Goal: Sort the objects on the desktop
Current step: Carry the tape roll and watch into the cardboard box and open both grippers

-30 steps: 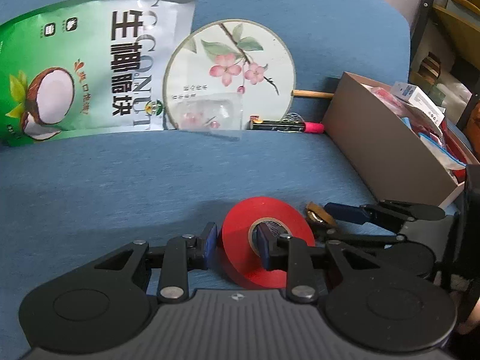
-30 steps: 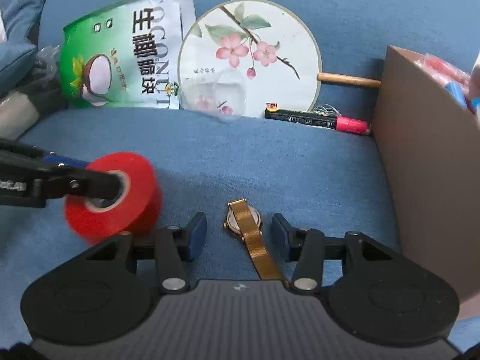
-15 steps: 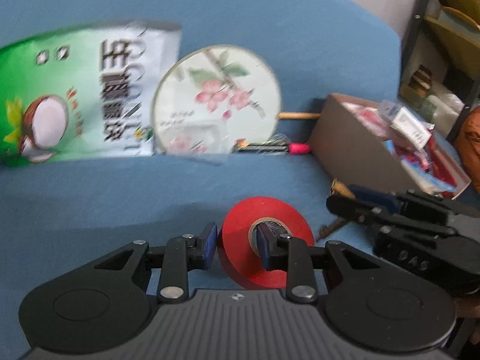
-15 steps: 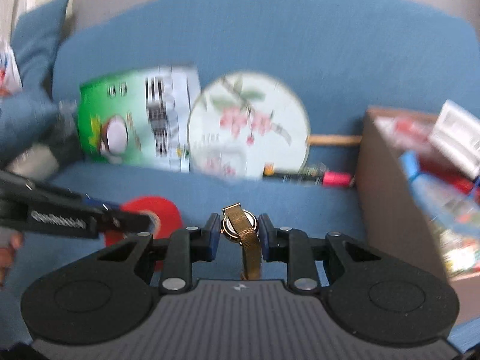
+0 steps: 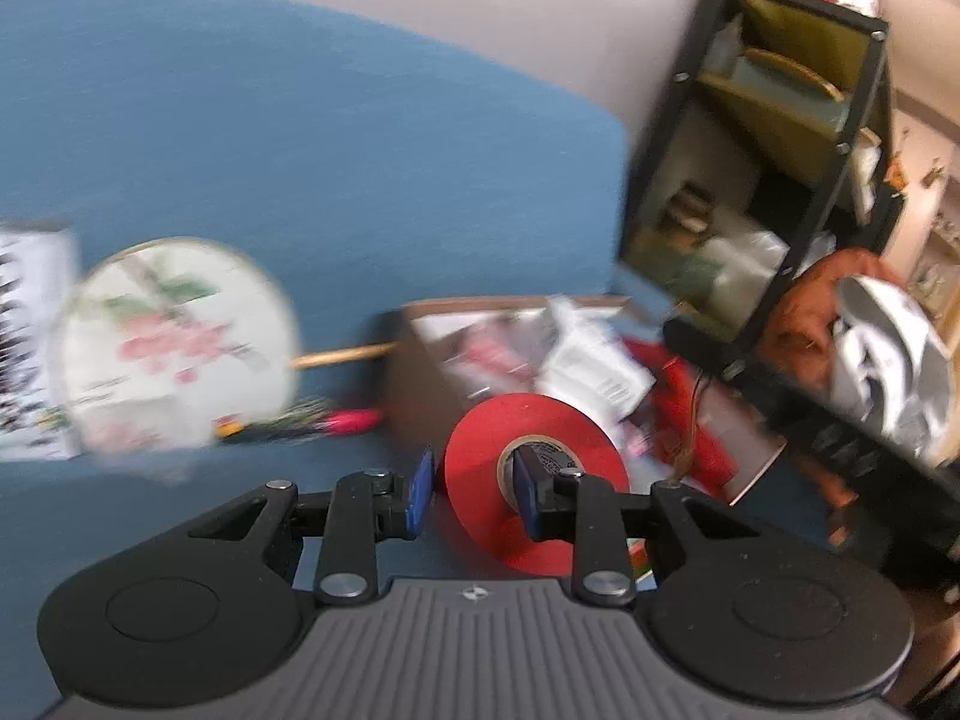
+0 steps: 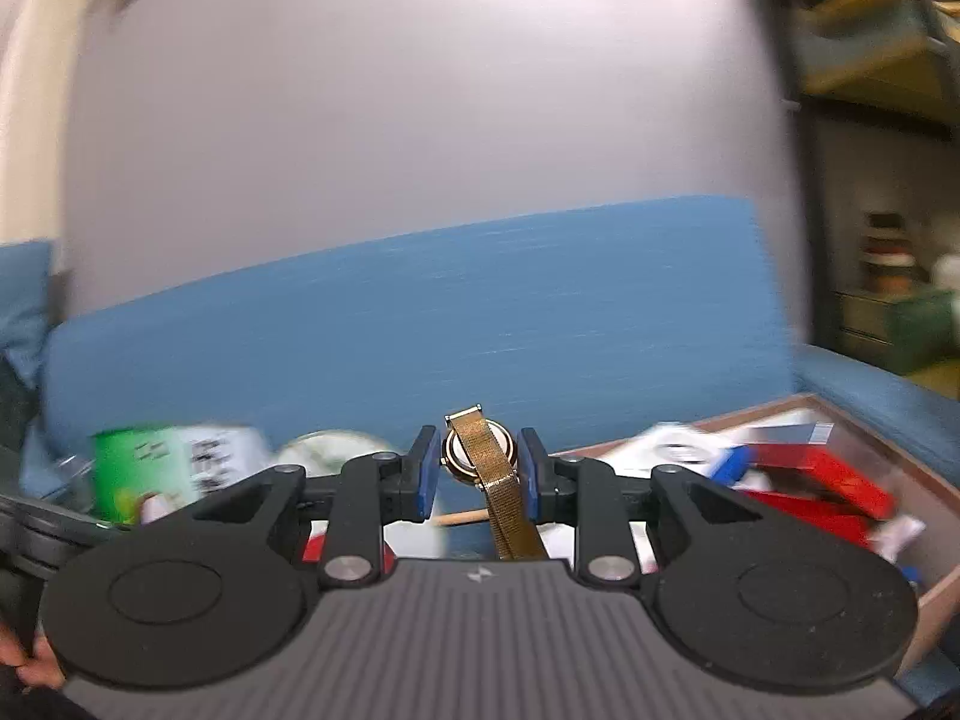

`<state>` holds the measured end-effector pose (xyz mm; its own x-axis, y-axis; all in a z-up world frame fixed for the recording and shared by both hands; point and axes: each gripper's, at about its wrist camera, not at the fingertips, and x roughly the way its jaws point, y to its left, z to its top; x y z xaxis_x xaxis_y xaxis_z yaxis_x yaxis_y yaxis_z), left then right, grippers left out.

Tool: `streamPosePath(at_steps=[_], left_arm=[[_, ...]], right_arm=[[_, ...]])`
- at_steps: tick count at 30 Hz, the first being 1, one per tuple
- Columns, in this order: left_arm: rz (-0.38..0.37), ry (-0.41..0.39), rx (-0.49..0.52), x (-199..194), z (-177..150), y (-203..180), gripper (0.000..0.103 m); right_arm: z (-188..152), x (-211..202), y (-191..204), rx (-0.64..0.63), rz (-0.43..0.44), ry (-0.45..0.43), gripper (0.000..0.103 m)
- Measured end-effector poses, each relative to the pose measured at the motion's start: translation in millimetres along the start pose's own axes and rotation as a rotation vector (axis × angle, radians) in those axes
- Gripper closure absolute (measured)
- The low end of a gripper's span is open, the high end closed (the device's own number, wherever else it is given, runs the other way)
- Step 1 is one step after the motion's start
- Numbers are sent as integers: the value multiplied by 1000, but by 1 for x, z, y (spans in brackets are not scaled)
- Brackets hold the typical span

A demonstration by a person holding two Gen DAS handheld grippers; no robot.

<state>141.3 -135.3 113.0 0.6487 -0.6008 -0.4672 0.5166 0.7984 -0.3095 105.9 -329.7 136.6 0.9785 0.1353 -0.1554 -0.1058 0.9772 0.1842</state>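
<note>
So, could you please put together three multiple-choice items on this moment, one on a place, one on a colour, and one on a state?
1. Where does the cardboard box lie in the right wrist view?
A. At the lower right
B. At the upper left
C. Top centre

2. What colour is the tape roll in the left gripper?
A. Yellow
B. Red
C. White

3. What is the state of the right gripper?
A. Open and empty
B. Shut on a marker
C. Shut on the gold watch

Answers:
1 A, the brown box rim runs along the lower right edge.
2 B, the roll is bright red, with one finger through its core.
3 C, the blue pads flank the watch case while its mesh strap hangs toward the camera.
</note>
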Motion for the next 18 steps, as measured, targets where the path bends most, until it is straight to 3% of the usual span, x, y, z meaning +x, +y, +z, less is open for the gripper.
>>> streamPosePath(at_steps=[7, 18], left_arm=[[-88, -30, 61, 43, 13, -60, 73], [-17, -47, 127, 84, 9, -88, 73]], right_arm=[[8, 6, -65, 92, -145, -4, 78], [5, 30, -123, 225, -205, -21, 78]])
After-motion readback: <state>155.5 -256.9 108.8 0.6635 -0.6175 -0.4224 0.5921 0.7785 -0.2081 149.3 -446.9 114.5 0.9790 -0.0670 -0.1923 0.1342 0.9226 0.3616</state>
